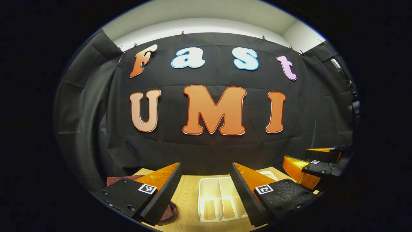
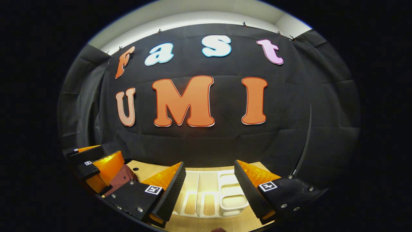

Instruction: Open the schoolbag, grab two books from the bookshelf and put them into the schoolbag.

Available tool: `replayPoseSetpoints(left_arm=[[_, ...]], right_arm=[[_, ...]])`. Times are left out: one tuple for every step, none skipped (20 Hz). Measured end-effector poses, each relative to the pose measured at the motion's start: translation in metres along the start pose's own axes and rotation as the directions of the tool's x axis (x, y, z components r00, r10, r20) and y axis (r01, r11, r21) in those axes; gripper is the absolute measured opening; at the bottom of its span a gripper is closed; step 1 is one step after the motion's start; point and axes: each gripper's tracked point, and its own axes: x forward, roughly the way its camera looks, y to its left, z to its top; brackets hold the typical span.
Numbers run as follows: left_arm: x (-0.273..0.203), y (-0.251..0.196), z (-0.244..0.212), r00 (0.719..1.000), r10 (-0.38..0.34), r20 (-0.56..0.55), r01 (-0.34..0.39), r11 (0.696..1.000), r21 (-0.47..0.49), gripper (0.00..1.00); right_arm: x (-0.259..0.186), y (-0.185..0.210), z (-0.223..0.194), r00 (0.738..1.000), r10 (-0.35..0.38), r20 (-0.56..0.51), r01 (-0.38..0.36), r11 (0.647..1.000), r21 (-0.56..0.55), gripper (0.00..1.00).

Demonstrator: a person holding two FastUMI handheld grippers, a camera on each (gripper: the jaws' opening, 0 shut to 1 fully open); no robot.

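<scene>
The white bookshelf rack [image 1: 209, 188] stands on the wooden table [image 1: 188, 199], straight ahead between the fingers of my left gripper [image 1: 206, 169], which is open and holds nothing. A maroon schoolbag [image 1: 117, 178] lies at the left, partly hidden behind my left finger, with a strap [image 1: 170, 214] by it. My right gripper [image 1: 299, 158] hovers at the right edge. In the right gripper view the rack [image 2: 231, 188] with its upright dividers sits between the spread fingers of my right gripper [image 2: 210, 167]. The schoolbag [image 2: 124, 177] lies to the left, just behind my left gripper [image 2: 111, 153].
The black cloth wall rises right behind the table's far edge [image 2: 206, 168]. A small dark hole [image 2: 135, 169] marks the tabletop near the bag. A thin dark cable [image 2: 304, 151] hangs at the right.
</scene>
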Motion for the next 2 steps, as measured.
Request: replayPoseSetpoints(left_arm=[[0.0003,-0.0003,0.0009,1.0,-0.003,0.0,0.003,1.0,0.003,0.95],[0.0006,-0.0004,0.0007,1.0,-0.003,0.0,0.003,1.0,0.005,0.95]], right_arm=[[0.0004,-0.0001,-0.0003,1.0,0.0,-0.001,0.0,1.0,0.0,0.93],[0.0004,-0.0003,-0.0001,1.0,-0.001,-0.001,0.001,1.0,-0.002,0.93]])
